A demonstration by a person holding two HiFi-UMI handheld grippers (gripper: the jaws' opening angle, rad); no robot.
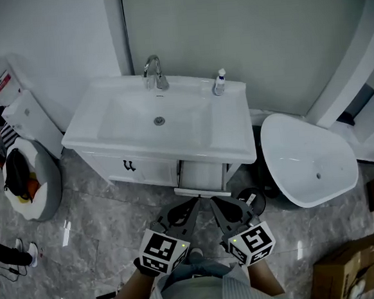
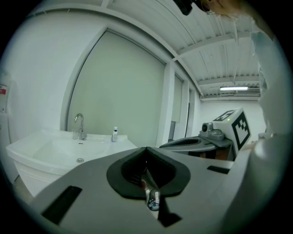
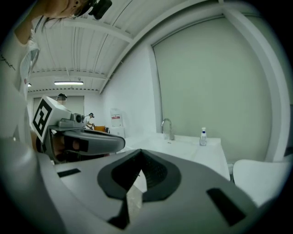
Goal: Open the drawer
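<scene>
The white vanity [image 1: 143, 169] carries a sink [image 1: 158, 115] with a chrome faucet [image 1: 155, 72] and a small bottle [image 1: 219, 83]. Its right drawer [image 1: 202, 175] stands pulled out a little, its front panel nearest me. Both grippers hang in front of the drawer, held up toward my head and apart from it. My left gripper [image 1: 194, 204] has its jaws together with nothing between them, as the left gripper view shows [image 2: 146, 149]. My right gripper [image 1: 215, 203] is shut and empty too [image 3: 140, 151]. Both gripper views look over the sink [image 2: 55, 153] toward the faucet [image 3: 168, 128].
A white oval basin [image 1: 307, 162] lies on the floor right of the vanity, with a black round object [image 1: 250, 199] beside the drawer. A round grey bin [image 1: 31, 180] and a white tank [image 1: 33, 119] stand at the left. A cardboard box [image 1: 351, 271] sits bottom right.
</scene>
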